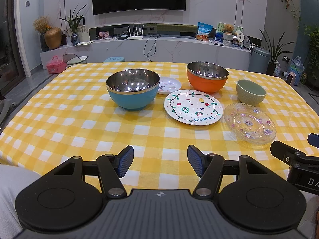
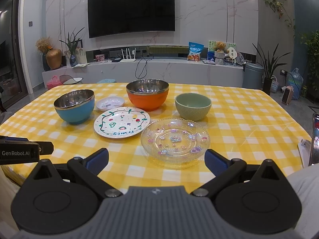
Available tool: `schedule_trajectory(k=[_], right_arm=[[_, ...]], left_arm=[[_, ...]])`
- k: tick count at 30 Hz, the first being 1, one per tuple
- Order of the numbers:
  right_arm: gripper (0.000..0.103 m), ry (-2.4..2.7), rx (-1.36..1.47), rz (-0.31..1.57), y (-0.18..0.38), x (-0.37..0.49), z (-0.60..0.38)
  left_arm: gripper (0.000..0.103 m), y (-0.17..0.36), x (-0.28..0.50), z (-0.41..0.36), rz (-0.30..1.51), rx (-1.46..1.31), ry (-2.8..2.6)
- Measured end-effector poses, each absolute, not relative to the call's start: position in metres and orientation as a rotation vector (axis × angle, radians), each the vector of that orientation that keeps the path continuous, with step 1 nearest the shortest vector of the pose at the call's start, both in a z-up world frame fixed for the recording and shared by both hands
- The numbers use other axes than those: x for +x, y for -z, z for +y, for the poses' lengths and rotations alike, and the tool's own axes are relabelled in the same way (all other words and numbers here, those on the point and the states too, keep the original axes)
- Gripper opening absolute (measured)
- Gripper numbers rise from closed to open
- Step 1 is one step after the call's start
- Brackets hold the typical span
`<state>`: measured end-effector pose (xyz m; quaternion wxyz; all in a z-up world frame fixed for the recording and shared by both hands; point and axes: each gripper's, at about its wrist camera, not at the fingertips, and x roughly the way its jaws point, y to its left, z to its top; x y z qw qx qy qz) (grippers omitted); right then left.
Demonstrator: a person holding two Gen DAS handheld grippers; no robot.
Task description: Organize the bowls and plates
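A blue steel-lined bowl [image 2: 74, 106] stands upright on the left. Just beside it, to its right and a little farther back, lies a small white saucer with printed pictures [image 2: 110, 103]. An orange steel-lined bowl [image 2: 147, 94] stands behind a flat white plate painted with fruit and a green vine border [image 2: 121, 125]. To the right sits a pale green ceramic bowl [image 2: 193, 106], and nearest, a clear glass plate with pink cartoon stickers [image 2: 175, 139], close to the painted plate's edge.
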<state>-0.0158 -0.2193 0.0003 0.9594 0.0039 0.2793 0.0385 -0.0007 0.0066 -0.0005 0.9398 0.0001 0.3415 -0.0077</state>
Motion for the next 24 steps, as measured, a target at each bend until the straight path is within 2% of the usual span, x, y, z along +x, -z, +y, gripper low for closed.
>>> schedule_trajectory(k=[24], right_arm=[[0.100,-0.078,0.007,0.574,0.0027,-0.0186,-0.2238]], left_arm=[[0.073,0.0017,-0.0011,0.0076,0.701,-0.012,0.016]])
